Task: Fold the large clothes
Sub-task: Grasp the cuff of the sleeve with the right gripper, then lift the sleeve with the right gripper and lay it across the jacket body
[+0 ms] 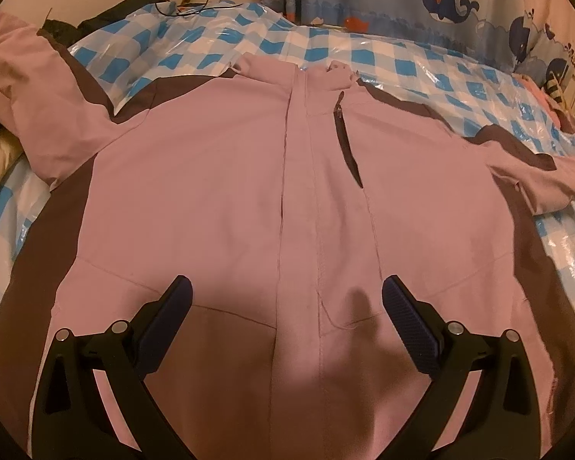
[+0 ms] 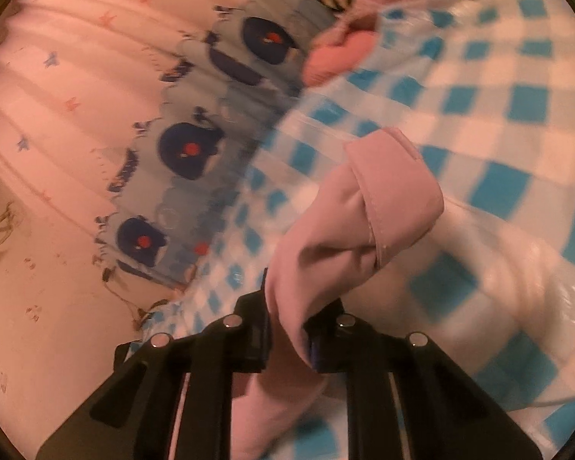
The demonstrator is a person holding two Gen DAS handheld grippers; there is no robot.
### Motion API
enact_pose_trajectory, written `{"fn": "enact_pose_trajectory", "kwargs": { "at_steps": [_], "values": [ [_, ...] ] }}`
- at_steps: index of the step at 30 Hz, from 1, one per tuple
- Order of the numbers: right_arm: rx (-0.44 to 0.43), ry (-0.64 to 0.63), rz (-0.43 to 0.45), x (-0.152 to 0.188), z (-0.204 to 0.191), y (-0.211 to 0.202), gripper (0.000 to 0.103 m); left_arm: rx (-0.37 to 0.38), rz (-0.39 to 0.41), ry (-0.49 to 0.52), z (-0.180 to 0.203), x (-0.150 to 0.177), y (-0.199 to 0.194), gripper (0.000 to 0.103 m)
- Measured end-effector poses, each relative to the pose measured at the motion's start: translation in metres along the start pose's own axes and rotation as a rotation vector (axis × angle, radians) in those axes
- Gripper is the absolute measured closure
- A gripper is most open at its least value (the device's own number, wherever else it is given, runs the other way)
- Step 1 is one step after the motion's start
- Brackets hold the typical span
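I see pink jacket with dark side panels flat beneath left gripper, fingers spread apart | right gripper fingers clamped on its pink sleeve cuff

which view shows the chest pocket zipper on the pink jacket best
The left wrist view. There the pink jacket lies spread front-up on the checked cover, with the dark chest pocket zipper in plain sight beside the front placket. The right wrist view shows only a pink cuff clamped in the right gripper; no zipper.

pink jacket lies front-up, flat, zipped, sleeves outspread.
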State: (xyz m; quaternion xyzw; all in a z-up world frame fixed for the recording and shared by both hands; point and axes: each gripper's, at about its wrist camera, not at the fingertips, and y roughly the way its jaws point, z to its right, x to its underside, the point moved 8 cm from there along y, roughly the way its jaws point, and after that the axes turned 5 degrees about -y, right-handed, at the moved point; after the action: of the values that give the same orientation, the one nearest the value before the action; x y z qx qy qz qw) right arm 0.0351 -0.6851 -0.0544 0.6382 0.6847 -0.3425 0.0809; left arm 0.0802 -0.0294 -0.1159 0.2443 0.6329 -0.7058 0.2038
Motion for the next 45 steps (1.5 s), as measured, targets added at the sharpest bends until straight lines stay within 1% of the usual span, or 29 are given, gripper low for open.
{"fn": "enact_pose_trajectory", "kwargs": {
  "at_steps": [3, 5, 6, 9, 14, 15, 18, 20, 21, 24, 27, 28, 30, 33, 36, 39, 40, 43, 45],
  "values": [
    [-0.060, -0.055, 0.013, -0.007, -0.051, 0.000, 0.087, 0.018, 0.006, -0.015, -0.001, -0.003, -0.005, 0.008],
    [-0.095, -0.086, 0.013, -0.006, -0.082, 0.002, 0.088, 0.034, 0.006, -0.031, -0.002, -0.004, -0.008, 0.008],
    [-0.120, -0.110, 0.008, -0.004, -0.105, 0.005, 0.088, 0.038, 0.007, -0.036, -0.002, -0.004, -0.009, 0.008],
    [-0.182, -0.163, -0.009, 0.007, -0.159, 0.012, 0.088, 0.052, 0.013, -0.053, -0.006, -0.008, -0.016, 0.008],
    [-0.295, -0.263, -0.049, 0.039, -0.265, 0.026, 0.088, 0.085, 0.027, -0.106, -0.022, -0.013, -0.030, 0.008],
    [-0.319, -0.286, -0.059, 0.048, -0.288, 0.029, 0.088, 0.090, 0.029, -0.114, -0.026, -0.014, -0.032, 0.008],
    [-0.374, -0.335, -0.091, 0.077, -0.340, 0.035, 0.088, 0.099, 0.041, -0.141, -0.038, -0.017, -0.041, 0.008],
    [-0.416, -0.376, -0.127, 0.108, -0.382, 0.044, 0.088, 0.104, 0.045, -0.165, -0.050, -0.019, -0.046, 0.008],
    [-0.427, -0.388, -0.137, 0.119, -0.394, 0.045, 0.088, 0.104, 0.046, -0.175, -0.055, -0.021, -0.048, 0.008],
    [-0.474, -0.435, -0.197, 0.174, -0.436, 0.057, 0.088, 0.100, 0.055, -0.208, -0.075, -0.025, -0.055, 0.008],
    [-0.490, -0.460, -0.258, 0.223, -0.457, 0.073, 0.088, 0.092, 0.068, -0.246, -0.097, -0.027, -0.062, 0.008],
    [-0.493, -0.468, -0.286, 0.244, -0.462, 0.080, 0.088, 0.085, 0.073, -0.261, -0.107, -0.028, -0.064, 0.008],
    [-0.494, -0.485, -0.339, 0.286, -0.468, 0.093, 0.088, 0.082, 0.077, -0.286, -0.121, -0.029, -0.067, 0.008],
    [-0.484, -0.510, -0.393, 0.333, -0.467, 0.105, 0.088, 0.082, 0.083, -0.324, -0.141, -0.029, -0.072, 0.008],
    [-0.451, -0.560, -0.452, 0.385, -0.464, 0.123, 0.088, 0.077, 0.083, -0.344, -0.155, -0.028, -0.074, 0.008],
    [-0.418, -0.603, -0.499, 0.431, -0.456, 0.135, 0.088, 0.077, 0.087, -0.360, -0.168, -0.027, -0.078, 0.008],
    [-0.405, -0.619, -0.510, 0.441, -0.453, 0.140, 0.088, 0.077, 0.089, -0.363, -0.171, -0.026, -0.080, 0.008],
    [-0.358, -0.671, -0.566, 0.485, -0.440, 0.155, 0.088, 0.077, 0.092, -0.377, -0.182, -0.026, -0.082, 0.008],
    [-0.309, -0.742, -0.613, 0.519, -0.428, 0.163, 0.086, 0.076, 0.093, -0.389, -0.189, -0.026, -0.084, 0.008]
  ]
}}
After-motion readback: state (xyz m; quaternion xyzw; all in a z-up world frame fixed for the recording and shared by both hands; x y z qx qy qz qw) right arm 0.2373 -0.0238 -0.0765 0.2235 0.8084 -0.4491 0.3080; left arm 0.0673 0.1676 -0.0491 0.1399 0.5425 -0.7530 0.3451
